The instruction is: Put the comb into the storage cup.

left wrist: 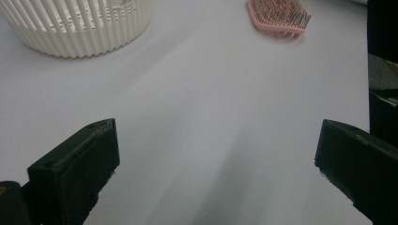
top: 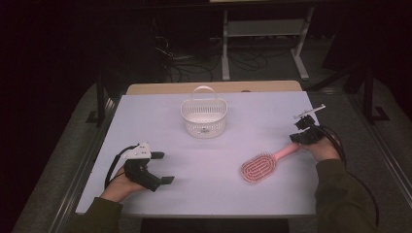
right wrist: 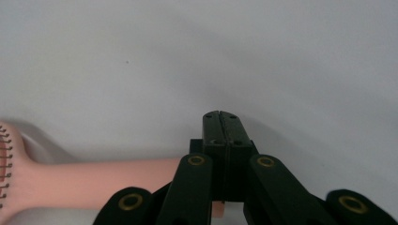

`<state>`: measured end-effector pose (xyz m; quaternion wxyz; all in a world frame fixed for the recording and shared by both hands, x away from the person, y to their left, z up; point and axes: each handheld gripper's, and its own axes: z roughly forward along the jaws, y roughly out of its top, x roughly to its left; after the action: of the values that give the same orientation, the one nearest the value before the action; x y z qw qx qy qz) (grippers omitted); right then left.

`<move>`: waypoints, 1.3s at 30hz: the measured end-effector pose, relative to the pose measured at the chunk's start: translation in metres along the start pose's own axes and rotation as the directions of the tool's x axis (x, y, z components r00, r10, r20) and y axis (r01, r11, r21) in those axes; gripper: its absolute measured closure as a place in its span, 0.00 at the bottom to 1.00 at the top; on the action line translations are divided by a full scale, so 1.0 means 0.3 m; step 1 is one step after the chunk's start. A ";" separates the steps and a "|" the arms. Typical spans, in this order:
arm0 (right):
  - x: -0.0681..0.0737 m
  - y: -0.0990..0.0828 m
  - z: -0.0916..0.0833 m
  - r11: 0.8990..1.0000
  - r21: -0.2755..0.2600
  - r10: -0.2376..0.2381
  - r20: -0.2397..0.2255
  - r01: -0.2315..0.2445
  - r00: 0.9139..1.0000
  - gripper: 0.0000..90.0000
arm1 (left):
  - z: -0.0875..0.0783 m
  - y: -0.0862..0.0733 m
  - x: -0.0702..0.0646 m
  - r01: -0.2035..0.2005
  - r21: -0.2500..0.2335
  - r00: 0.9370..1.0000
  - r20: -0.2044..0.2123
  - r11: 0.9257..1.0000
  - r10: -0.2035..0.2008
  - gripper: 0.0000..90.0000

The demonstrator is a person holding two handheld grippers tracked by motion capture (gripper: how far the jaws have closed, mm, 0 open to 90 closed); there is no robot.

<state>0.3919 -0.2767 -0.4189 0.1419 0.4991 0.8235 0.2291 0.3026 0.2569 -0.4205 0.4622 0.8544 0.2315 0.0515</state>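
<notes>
Right hand-held gripper was clamped shut on the pink hairbrush handle's very tip, brush head trailing off to its left on the bench. Should've lifted slowly, kept it level toward the basket. Left hand-held gripper sat open, empty.

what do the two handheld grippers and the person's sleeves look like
Both are black. The left gripper has a pale grey three-cornered plate on top, blocky square-ended jaws and a black cable looping off its left side. The right gripper has brass-ringed pivots on its black linkage bars and a black cable trailing along the forearm. Both sleeves are dark olive green.
</notes>
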 end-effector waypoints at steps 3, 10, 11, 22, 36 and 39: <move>0.000 -0.011 -0.006 1.000 -0.001 -0.001 -0.002 0.001 1.000 0.99 | 0.001 0.000 0.000 0.001 0.000 1.000 -0.002 1.000 -0.001 0.00; 0.002 -0.038 -0.016 1.000 0.009 -0.008 -0.012 0.008 1.000 0.99 | 0.004 0.001 -0.003 0.002 -0.001 1.000 0.000 1.000 -0.002 0.00; 0.003 -0.043 -0.016 1.000 0.011 -0.009 -0.014 0.009 1.000 0.99 | 0.004 0.001 -0.003 0.003 -0.001 1.000 0.000 1.000 -0.003 0.00; 0.015 -0.102 -0.036 1.000 0.025 -0.009 -0.023 0.009 1.000 0.99 | 0.003 0.003 -0.004 -0.002 0.000 1.000 0.000 1.000 0.002 0.00; 0.046 -0.178 -0.069 0.999 0.031 -0.017 -0.051 0.018 0.999 0.99 | 0.005 0.004 -0.007 -0.003 -0.002 1.000 0.002 1.000 0.003 0.00; 0.052 -0.185 -0.074 0.999 0.034 -0.030 -0.057 0.032 0.998 0.99 | 0.007 0.005 -0.008 -0.003 0.000 1.000 0.003 1.000 0.003 0.00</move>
<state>0.3325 -0.2901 -0.4289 0.1135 0.4822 0.8386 0.2266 0.3015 0.2535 -0.4200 0.4626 0.8548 0.2296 0.0508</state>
